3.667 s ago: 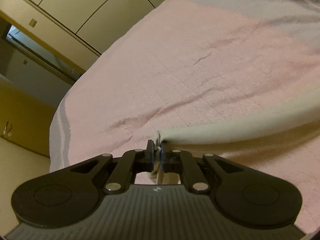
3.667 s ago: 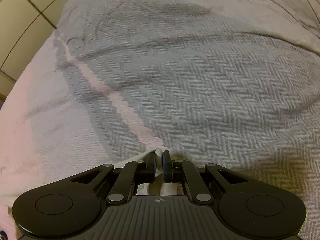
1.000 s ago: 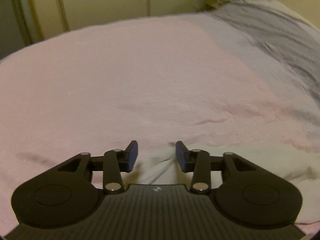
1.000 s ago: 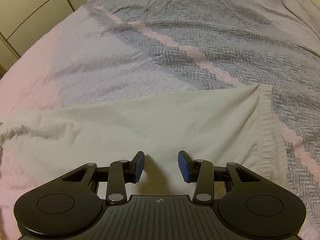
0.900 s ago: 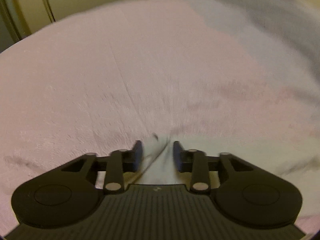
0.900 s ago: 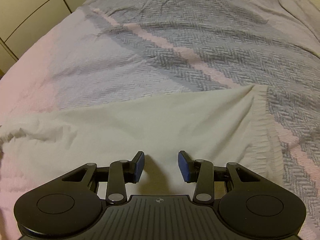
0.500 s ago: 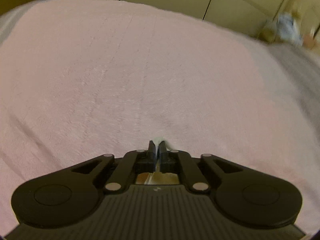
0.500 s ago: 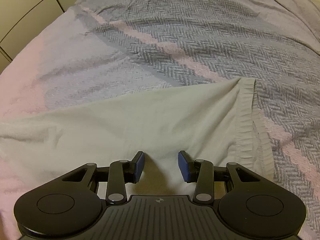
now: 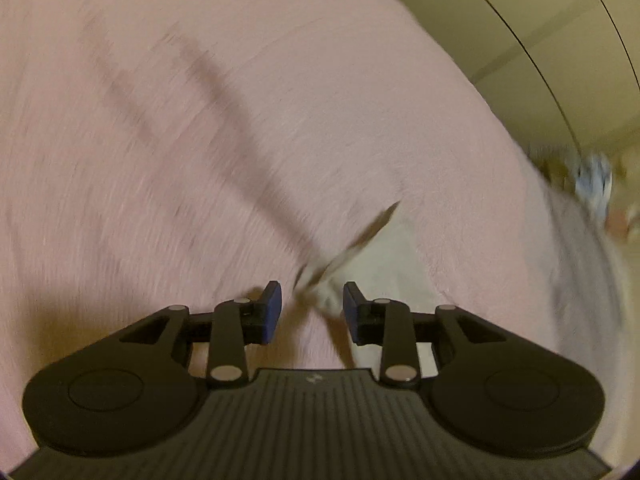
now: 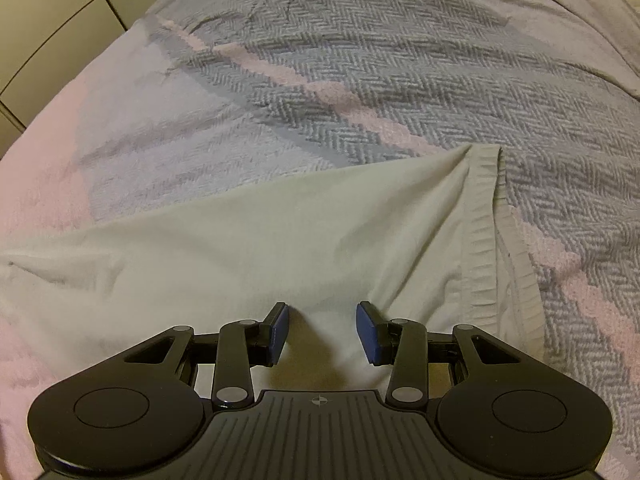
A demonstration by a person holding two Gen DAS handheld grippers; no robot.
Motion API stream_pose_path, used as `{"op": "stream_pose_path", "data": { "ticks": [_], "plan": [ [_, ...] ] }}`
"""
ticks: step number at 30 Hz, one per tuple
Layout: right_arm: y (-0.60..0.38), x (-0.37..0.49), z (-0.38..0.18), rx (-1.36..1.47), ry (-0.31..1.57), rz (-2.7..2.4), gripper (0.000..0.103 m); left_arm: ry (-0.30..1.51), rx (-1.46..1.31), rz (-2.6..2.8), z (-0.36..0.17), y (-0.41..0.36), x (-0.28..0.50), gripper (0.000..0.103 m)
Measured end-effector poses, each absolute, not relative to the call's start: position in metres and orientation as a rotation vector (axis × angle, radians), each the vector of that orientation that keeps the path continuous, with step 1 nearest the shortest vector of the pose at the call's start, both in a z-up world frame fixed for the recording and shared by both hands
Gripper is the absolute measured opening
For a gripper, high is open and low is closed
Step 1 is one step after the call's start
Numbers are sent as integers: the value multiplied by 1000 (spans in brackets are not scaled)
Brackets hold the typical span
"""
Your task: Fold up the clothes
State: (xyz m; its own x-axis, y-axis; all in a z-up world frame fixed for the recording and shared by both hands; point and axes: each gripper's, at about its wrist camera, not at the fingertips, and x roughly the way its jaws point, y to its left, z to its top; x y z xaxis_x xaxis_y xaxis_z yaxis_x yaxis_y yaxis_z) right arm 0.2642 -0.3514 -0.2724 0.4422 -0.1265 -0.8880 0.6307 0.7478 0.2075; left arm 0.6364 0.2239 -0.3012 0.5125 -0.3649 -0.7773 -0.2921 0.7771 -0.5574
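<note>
A cream-white garment lies spread flat on the bed, its ribbed hem along the right side. My right gripper is open and empty, its jaws just above the cloth's near part. In the left wrist view my left gripper is open; a bunched corner of the same garment lies between and just beyond its fingertips, blurred by motion.
The bed is covered by a pink blanket and a grey herringbone blanket with a pink stripe. Cream cabinet doors stand past the bed's edge. Blurred small items lie at the right.
My left gripper was shut on the garment's corner half a second ago and has opened, letting it go, while swinging round. My right gripper stays open over the cloth.
</note>
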Motion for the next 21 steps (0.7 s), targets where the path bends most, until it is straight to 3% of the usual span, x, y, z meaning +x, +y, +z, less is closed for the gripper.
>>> {"op": "stream_pose_path", "data": {
  "ticks": [5,6,7,9,17,21],
  "plan": [
    [-349,265,-272,559,1016,-503,41,1029,-841,-2,-321,222,638,25],
    [-349,265,-272,558,1016,-501,41,1033,-848,6,-324,221,641,21],
    [-348,265,-271,555,1017,-497,41,1038,-854,13,-327,220,645,4],
    [-346,263,-271,548,1019,-492,41,1037,-820,21,-328,217,652,0],
    [-349,253,-269,557,1020,-490,41,710,-129,-275,-248,192,670,0],
    [-348,250,-271,566,1017,-491,41,853,162,-247,-277,171,684,3]
  ]
}}
